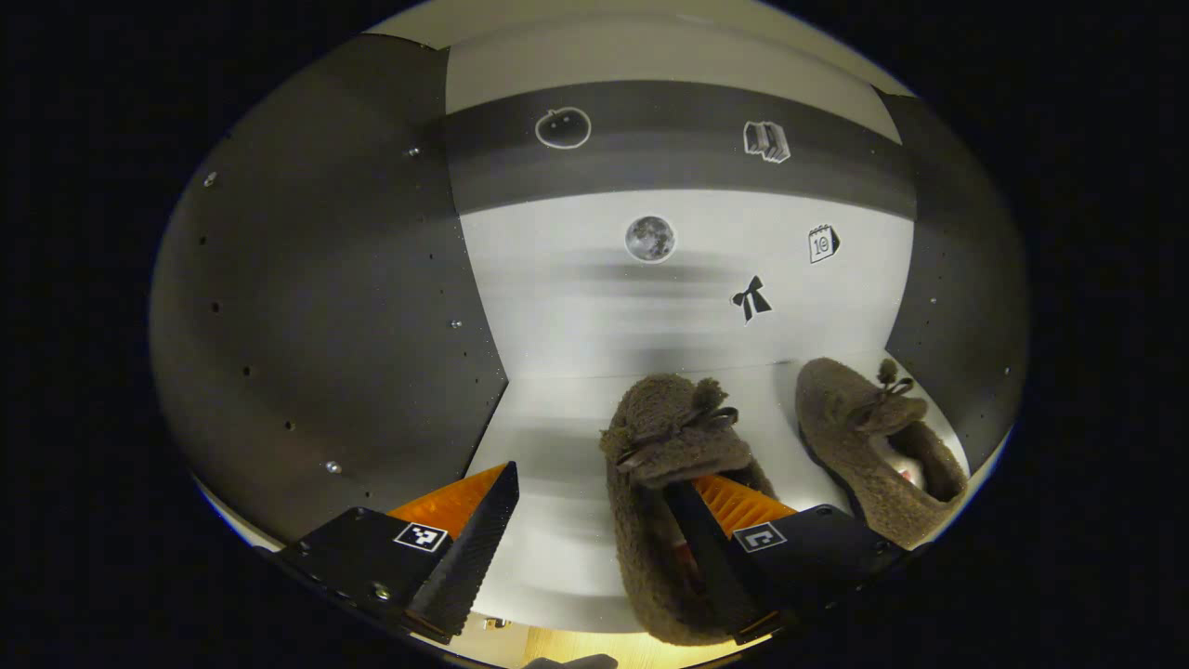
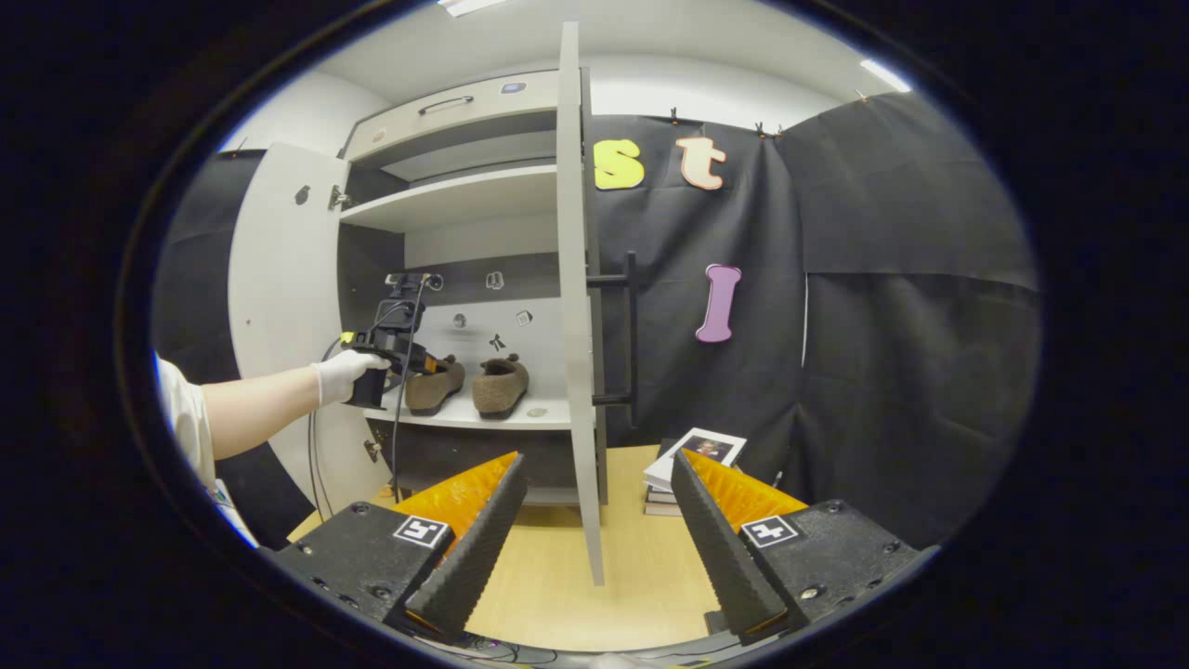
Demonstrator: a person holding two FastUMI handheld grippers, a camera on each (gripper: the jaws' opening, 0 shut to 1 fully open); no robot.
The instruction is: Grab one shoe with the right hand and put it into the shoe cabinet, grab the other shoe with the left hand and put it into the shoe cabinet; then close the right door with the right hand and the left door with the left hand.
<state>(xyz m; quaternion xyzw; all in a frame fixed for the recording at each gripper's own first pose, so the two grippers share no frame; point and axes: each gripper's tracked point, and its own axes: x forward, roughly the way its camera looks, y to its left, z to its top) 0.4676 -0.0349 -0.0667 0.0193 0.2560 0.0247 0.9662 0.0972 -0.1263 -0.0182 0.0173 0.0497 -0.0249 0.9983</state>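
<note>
Nearest the lens in the left gripper view, the left gripper [image 1: 594, 548] stands with its jaws spread wide inside the shoe cabinet [image 1: 325, 307]. Its right finger lies in the mouth of the near shoe [image 1: 664, 465], at 5 o'clock; the left finger is clear of it, so nothing is clamped. The second shoe [image 1: 868, 455] rests on the same shelf [image 1: 548, 465] at 4 o'clock, just beside the first. Both shoes appear placed.

Risk: withdrawing with that finger inside the opening could drag the near shoe off the shelf edge, or nudge it against its neighbour.

In the right gripper view, the right gripper [image 2: 594, 539] is open and empty, facing the right door [image 2: 578, 307] edge-on at 12 o'clock. Risk: a push landing on that thin edge could glance off. Closing it early could strike the gloved hand [image 2: 346, 373] at the shelf.
</note>
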